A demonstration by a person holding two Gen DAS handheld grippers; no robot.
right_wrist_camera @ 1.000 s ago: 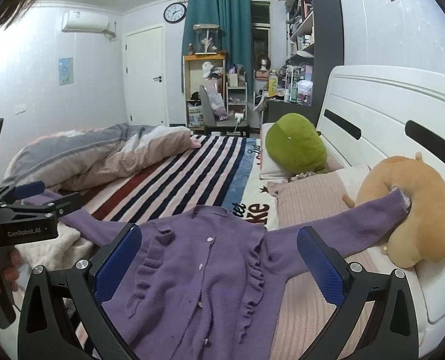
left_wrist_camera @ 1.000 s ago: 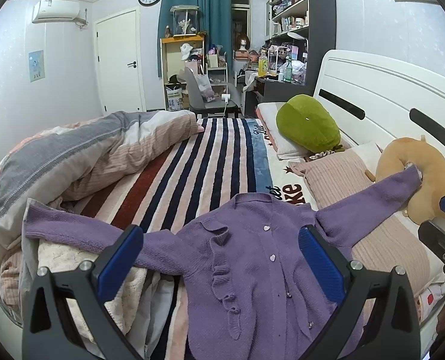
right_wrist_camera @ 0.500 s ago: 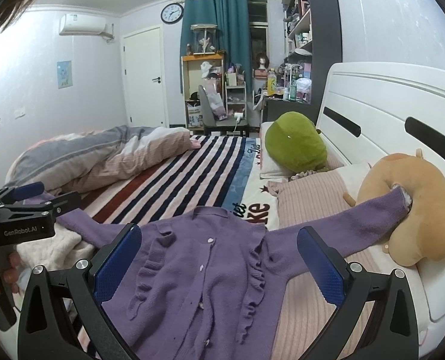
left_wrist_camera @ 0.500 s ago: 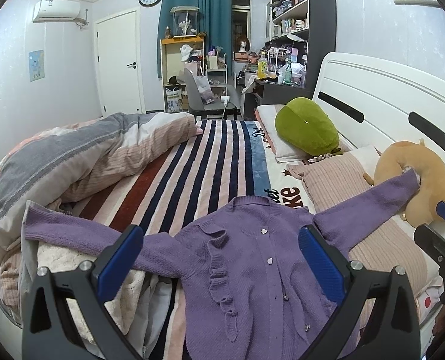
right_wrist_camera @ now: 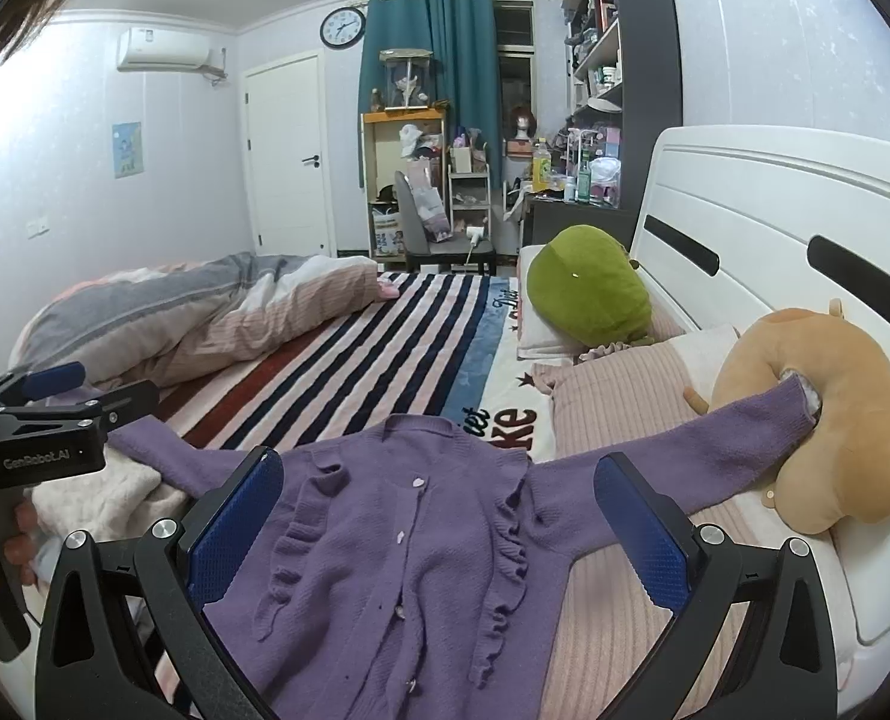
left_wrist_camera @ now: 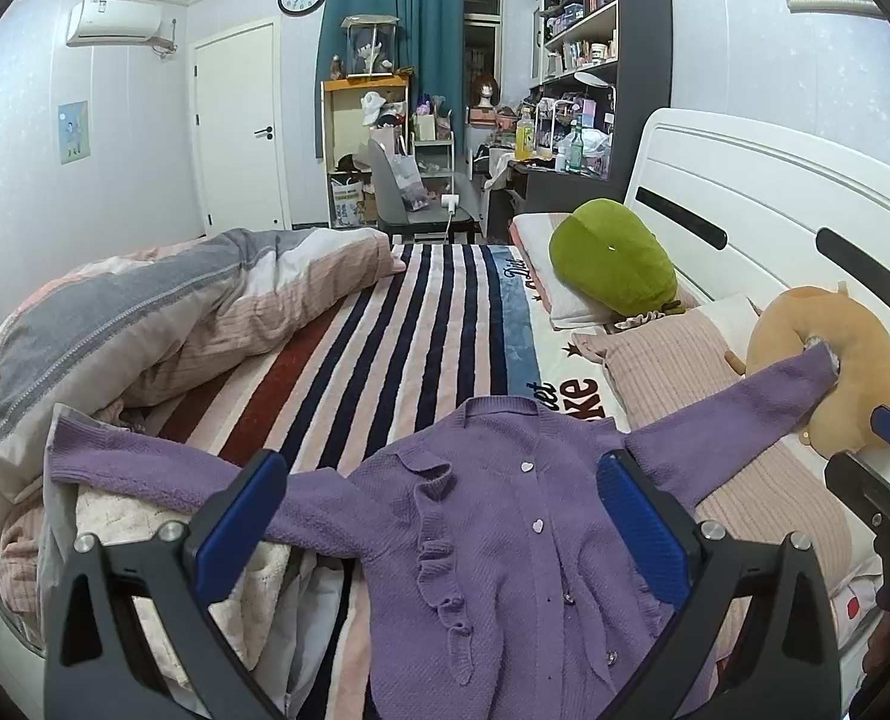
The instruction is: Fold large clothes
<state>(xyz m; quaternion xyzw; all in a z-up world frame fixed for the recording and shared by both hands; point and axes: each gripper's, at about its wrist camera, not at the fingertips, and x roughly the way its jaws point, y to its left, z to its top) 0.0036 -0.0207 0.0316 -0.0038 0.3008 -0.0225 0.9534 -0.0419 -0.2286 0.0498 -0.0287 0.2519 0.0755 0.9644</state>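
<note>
Both grippers, left (left_wrist_camera: 441, 516) and right (right_wrist_camera: 438, 516), drew back slightly, jaws wide and empty above the purple cardigan (left_wrist_camera: 505, 540).

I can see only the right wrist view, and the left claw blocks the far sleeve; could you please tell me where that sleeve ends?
Observer: The left sleeve is stretched out fully across a cream blanket, and its cuff ends against the bunched duvet.
Operator: Thank you. Is the left claw gripping it?
Observer: No. The left claw is open with nothing between its fingers, and it hangs above the cardigan.
</note>
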